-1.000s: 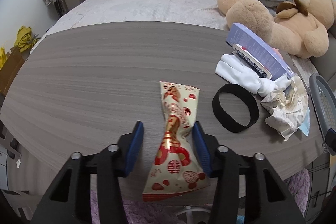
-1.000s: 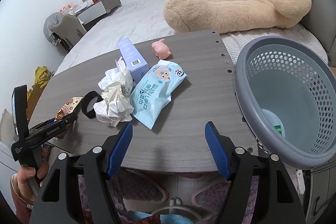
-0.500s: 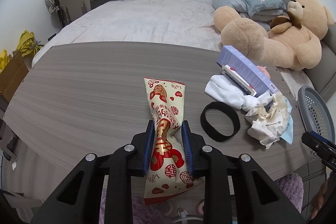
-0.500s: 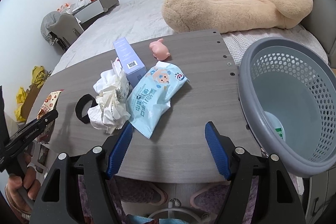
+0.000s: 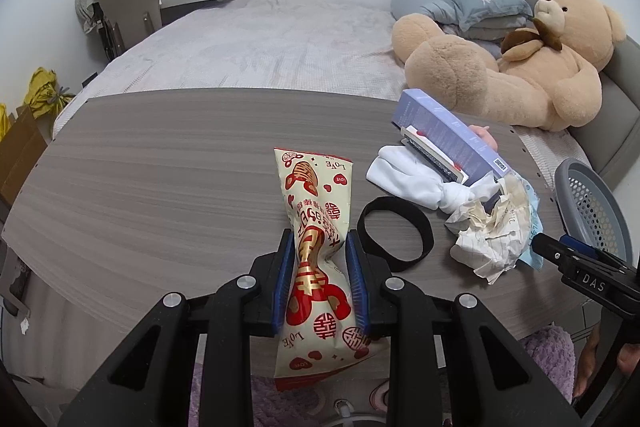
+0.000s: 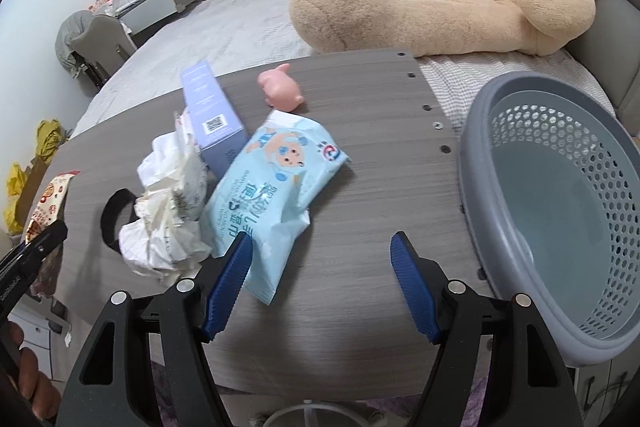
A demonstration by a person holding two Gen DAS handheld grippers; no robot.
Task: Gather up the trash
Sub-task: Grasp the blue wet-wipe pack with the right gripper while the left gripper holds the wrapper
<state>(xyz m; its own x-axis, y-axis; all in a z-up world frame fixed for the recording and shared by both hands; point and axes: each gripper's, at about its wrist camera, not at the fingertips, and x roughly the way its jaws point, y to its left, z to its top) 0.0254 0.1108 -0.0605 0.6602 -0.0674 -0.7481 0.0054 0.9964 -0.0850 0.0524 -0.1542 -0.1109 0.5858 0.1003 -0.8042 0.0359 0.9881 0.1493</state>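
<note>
My left gripper (image 5: 318,251) is shut on a cream and red snack wrapper (image 5: 316,223), pinched at its waist and lifted off the grey wood table (image 5: 160,187). The wrapper (image 6: 50,199) also shows at the left edge of the right wrist view. My right gripper (image 6: 322,247) stands open above the table's front edge, its left fingertip over a light blue wipes pack (image 6: 272,195). A crumpled paper ball (image 6: 168,211) lies left of the pack. A grey perforated basket (image 6: 560,211) stands at the table's right end.
A black band (image 5: 394,239), a white cloth (image 5: 416,179), a purple box (image 5: 448,135) and a small pink toy (image 6: 282,91) lie on the table. Behind it is a bed with a big teddy bear (image 5: 520,75). A person's hand (image 6: 28,379) shows at lower left.
The left jaws closed on the snack wrapper and raised it off the table. The right gripper moved left, nearer the wipes pack, and stayed open.
</note>
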